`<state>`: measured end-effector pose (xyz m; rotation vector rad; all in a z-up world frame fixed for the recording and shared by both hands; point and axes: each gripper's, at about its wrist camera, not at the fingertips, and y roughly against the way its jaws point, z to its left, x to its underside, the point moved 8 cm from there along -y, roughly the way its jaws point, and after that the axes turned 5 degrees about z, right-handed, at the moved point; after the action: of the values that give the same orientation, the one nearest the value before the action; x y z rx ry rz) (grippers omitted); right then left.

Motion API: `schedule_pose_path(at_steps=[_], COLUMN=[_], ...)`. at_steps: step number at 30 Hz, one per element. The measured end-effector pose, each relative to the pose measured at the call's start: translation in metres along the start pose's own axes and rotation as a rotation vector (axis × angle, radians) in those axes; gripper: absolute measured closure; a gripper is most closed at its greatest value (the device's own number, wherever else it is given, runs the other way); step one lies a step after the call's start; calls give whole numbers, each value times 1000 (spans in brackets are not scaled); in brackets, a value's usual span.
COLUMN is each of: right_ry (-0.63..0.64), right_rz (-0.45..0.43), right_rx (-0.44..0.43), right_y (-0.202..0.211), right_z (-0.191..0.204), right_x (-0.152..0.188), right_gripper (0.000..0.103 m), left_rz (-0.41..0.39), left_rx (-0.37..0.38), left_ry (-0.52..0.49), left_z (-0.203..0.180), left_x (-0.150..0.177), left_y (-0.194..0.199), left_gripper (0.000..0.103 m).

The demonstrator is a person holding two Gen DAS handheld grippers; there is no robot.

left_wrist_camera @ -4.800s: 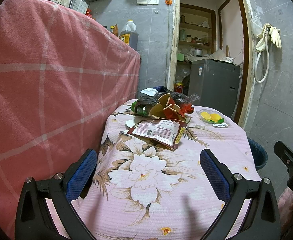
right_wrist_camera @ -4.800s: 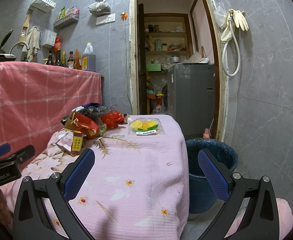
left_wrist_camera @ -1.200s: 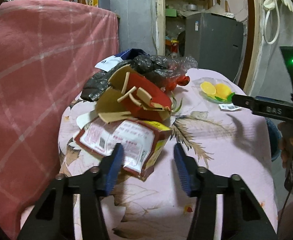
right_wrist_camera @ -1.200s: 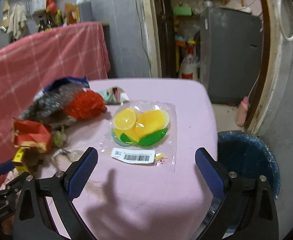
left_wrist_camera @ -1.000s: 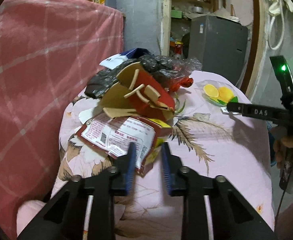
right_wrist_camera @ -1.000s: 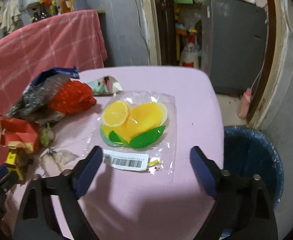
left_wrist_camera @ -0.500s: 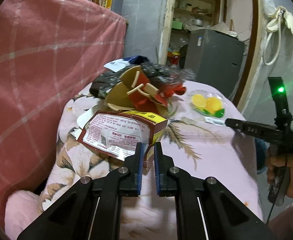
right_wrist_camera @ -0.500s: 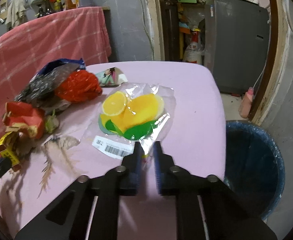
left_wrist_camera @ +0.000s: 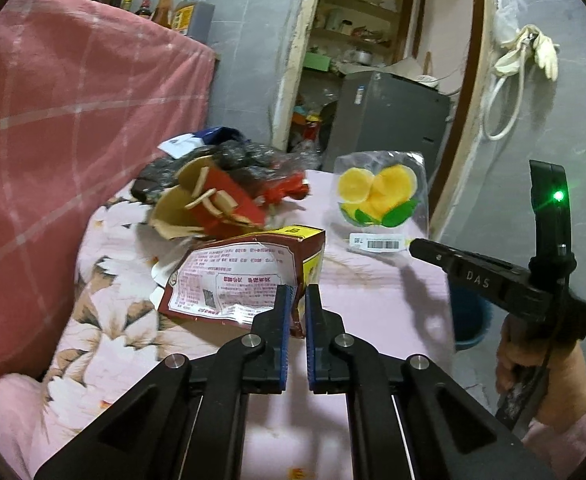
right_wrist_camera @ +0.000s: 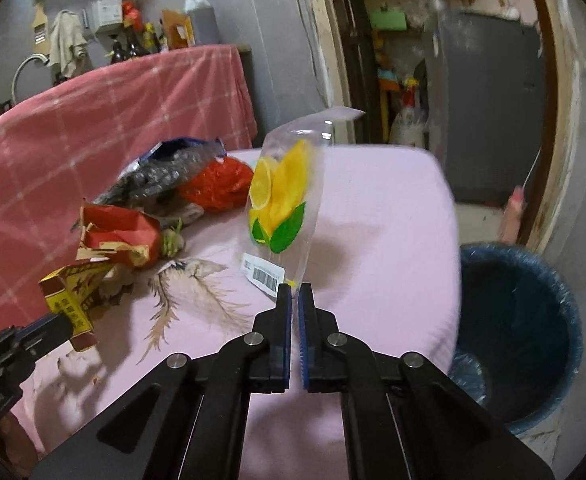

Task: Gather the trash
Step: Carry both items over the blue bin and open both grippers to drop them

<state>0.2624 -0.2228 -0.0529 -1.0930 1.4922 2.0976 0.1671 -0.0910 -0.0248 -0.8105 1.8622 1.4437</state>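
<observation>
the left gripper (left_wrist_camera: 296,294), jaws clamped on a red snack packet (left_wrist_camera: 237,276), lifts it just above the floral-clothed bench (left_wrist_camera: 373,300). the right gripper (right_wrist_camera: 294,294), jaws pinched on a clear lemon-print bag (right_wrist_camera: 285,196), holds it upright over the bench, beside the blue bin (right_wrist_camera: 521,320). more wrappers (right_wrist_camera: 165,184) lie piled behind.

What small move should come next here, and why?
Probably swing the right tongs rightward over the blue bin and let go there. They are already shut on the clear lemon-print bag, which is lifted off the table, while the left tongs grip the red carton.
</observation>
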Motion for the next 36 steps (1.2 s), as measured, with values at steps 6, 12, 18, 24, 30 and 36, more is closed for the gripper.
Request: schedule_pose_path(at_steps=[6,12,18,24,30,36], right_ry=[3,-26,-31,-62,-109,-173], right_rz=[-91,-139,-184,-204,-226,-248], right_rx=[49,52,77,108,150,205], right_y=[21,30,40,45,50,61], right_z=[-9,-20,-28,-45,-74,-118], right_x=[-6,-12,-16,-20,-21,-20], right_gripper=[102,102,103,103,103,103], left_rz=[-20,-31,-56,-69,-60,-27], left_rx=[63,127,172,243,316,394], left_ry=[-29,-38,-40,-46,-58,-57], left_z=[-20,-40,-53,-72,-97,-135], left_x=[-8,-21,-43,-65,-86,-101], left_y=[0,-4,-11,-25,-47,-76], left_gripper=[99,100,100,100,100,100])
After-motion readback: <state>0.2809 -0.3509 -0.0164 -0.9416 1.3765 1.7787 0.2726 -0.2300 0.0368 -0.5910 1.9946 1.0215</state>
